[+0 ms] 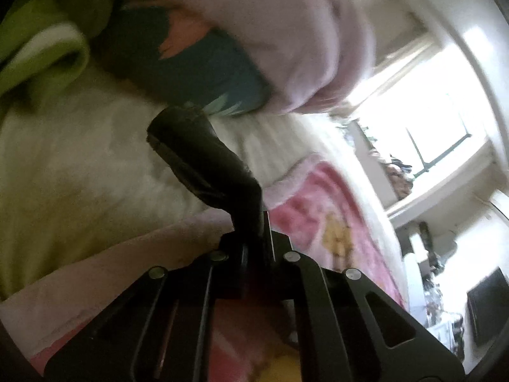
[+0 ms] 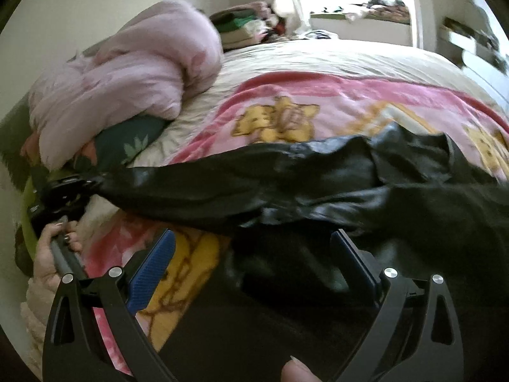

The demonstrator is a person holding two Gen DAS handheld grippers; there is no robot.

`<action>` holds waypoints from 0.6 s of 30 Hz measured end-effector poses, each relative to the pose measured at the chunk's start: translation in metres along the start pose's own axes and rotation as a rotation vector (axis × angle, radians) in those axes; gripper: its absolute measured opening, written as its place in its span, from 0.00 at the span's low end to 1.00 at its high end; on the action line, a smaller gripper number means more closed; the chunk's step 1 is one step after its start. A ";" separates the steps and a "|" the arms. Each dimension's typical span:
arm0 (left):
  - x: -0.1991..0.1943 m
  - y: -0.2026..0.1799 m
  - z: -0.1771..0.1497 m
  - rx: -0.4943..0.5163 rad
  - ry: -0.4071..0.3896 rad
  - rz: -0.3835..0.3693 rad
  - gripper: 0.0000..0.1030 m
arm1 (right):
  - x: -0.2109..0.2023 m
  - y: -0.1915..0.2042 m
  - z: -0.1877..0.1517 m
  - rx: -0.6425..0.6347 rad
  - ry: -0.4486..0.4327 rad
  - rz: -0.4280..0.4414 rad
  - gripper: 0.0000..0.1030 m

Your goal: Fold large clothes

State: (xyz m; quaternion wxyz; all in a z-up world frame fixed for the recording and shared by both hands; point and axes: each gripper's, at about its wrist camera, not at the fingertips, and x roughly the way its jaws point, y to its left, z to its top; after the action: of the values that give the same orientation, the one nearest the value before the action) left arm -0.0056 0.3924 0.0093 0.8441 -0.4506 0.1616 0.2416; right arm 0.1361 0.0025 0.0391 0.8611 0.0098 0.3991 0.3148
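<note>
Only the right wrist view shows left tongs (image 2: pixel 92 180) clamping the black jacket (image 2: pixel 286 184); right tongs (image 2: pixel 254 267) apart.

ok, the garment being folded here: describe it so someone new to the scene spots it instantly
Find the bed with the pink cartoon blanket. Across the blanket's near side lies a black jacket, glossy and leather-like, one sleeve stretched out to the left hand-held gripper. It is the only dark, shiny item; the puffy quilt beside it is pale pink and matte.
</note>
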 end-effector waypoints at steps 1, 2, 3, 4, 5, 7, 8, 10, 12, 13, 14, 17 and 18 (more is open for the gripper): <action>-0.005 -0.006 0.000 0.017 -0.010 -0.016 0.00 | -0.006 -0.008 -0.003 0.023 -0.005 -0.006 0.94; -0.011 -0.012 0.000 0.034 -0.019 -0.030 0.00 | -0.009 -0.014 -0.005 0.038 -0.006 -0.012 0.94; -0.018 -0.020 -0.001 0.046 -0.029 -0.052 0.00 | -0.013 -0.020 -0.007 0.052 -0.007 -0.018 0.94; -0.023 -0.025 0.000 0.054 -0.037 -0.074 0.00 | -0.016 -0.024 -0.008 0.059 -0.007 -0.023 0.94; -0.028 -0.032 0.000 0.067 -0.048 -0.088 0.00 | -0.020 -0.030 -0.010 0.066 -0.009 -0.033 0.94; -0.038 -0.049 -0.002 0.111 -0.070 -0.111 0.00 | -0.029 -0.040 -0.012 0.080 -0.018 -0.052 0.94; -0.043 -0.058 -0.002 0.127 -0.076 -0.123 0.00 | -0.034 -0.044 -0.012 0.087 -0.024 -0.054 0.94; -0.051 -0.077 -0.003 0.158 -0.082 -0.152 0.00 | -0.043 -0.052 -0.014 0.103 -0.041 -0.056 0.94; -0.057 -0.095 -0.004 0.192 -0.092 -0.175 0.00 | -0.053 -0.058 -0.016 0.115 -0.057 -0.055 0.94; -0.059 -0.103 -0.004 0.206 -0.095 -0.185 0.00 | -0.057 -0.061 -0.016 0.122 -0.065 -0.056 0.94; -0.062 -0.111 -0.006 0.220 -0.097 -0.195 0.00 | -0.061 -0.064 -0.016 0.128 -0.071 -0.054 0.94; -0.071 -0.139 -0.012 0.274 -0.105 -0.233 0.00 | -0.073 -0.074 -0.017 0.146 -0.090 -0.052 0.94; -0.074 -0.150 -0.015 0.294 -0.107 -0.247 0.00 | -0.077 -0.077 -0.018 0.152 -0.097 -0.050 0.94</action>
State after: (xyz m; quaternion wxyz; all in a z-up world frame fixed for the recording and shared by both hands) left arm 0.0147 0.2893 0.1401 0.9314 -0.3253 0.0934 0.1338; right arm 0.1277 -0.1059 0.0587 0.8838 0.0802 0.3798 0.2611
